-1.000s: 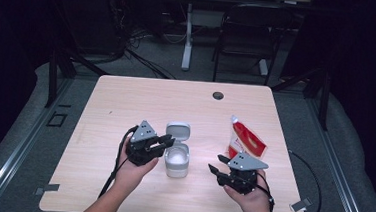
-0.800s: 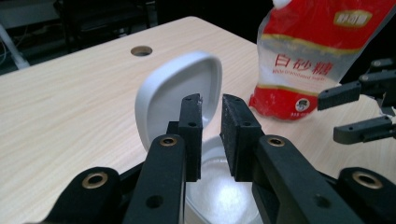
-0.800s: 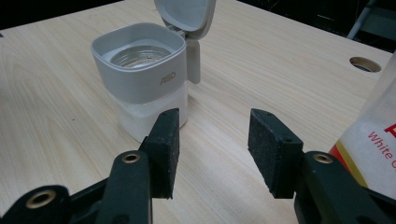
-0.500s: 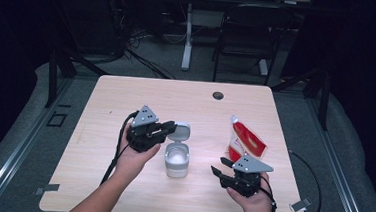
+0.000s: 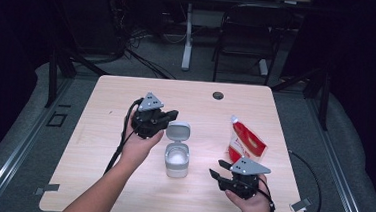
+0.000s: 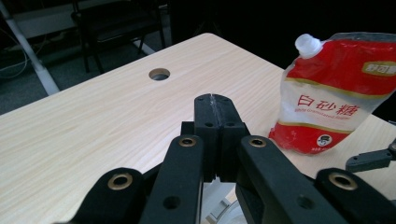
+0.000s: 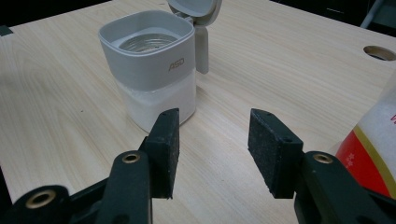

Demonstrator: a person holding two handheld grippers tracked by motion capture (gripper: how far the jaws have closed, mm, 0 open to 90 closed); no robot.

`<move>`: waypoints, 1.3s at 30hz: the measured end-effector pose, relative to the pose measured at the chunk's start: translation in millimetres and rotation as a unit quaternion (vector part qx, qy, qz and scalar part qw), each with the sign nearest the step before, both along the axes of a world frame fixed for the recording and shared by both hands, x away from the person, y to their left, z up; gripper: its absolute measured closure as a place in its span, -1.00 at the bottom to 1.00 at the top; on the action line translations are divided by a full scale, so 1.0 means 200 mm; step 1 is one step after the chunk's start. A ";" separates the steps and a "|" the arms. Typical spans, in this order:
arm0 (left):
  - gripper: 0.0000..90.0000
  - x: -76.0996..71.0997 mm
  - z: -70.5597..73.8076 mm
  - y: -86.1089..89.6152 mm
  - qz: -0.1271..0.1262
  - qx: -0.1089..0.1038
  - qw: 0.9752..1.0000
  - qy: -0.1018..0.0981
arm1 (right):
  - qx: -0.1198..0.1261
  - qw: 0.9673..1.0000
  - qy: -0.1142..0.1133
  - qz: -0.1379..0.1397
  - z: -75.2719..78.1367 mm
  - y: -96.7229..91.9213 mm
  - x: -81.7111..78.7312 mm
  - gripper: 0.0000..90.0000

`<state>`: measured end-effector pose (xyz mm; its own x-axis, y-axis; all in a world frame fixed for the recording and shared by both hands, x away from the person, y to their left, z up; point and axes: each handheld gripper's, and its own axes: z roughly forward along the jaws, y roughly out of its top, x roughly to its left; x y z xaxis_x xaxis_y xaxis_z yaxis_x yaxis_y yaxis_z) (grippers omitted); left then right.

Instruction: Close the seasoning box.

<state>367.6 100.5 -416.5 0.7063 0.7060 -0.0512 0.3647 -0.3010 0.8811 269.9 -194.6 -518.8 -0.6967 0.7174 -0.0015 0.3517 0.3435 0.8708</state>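
Two grippers here: left gripper has its fingers pressed together on nothing, having just closed, beside the jar's flipped-up lid. Jar sits mid-worktop. Right gripper, fingers apart and empty, sits at its 4 o'clock; red pouch at 2.

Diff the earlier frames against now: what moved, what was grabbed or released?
The left gripper lifted away from the jar toward the table's far side; its jaws have just been closing and now meet with nothing between them. The lid is flipped open. The right gripper stayed open and put; the pouch did not move.
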 end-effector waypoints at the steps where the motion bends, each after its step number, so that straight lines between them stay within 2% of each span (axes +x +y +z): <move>1: 1.00 0.00 0.00 0.00 -0.001 0.002 1.000 0.001 | 0.000 1.000 0.001 0.000 0.00 0.00 0.00 0.19; 25: 1.00 0.06 -0.06 -0.03 -0.002 0.007 1.000 0.021 | 0.001 1.000 0.004 0.004 -0.02 0.01 0.00 0.19; 28: 1.00 0.06 -0.07 -0.04 -0.005 0.012 1.000 0.026 | 0.000 1.000 0.004 0.004 -0.01 0.00 0.00 0.19; 31: 1.00 0.04 -0.08 -0.03 -0.008 0.006 1.000 0.025 | 0.006 1.000 0.004 0.004 -0.02 0.00 0.00 0.19; 39: 1.00 -0.01 -0.10 -0.04 -0.019 0.009 1.000 0.023 | 0.003 1.000 0.003 0.006 -0.01 0.01 0.01 0.19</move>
<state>366.4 93.1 -436.7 0.7297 0.6799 -0.0723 0.3933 -0.3308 0.8578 272.0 -193.2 -521.5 -0.7046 0.7096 0.0081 0.3540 0.3415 0.8707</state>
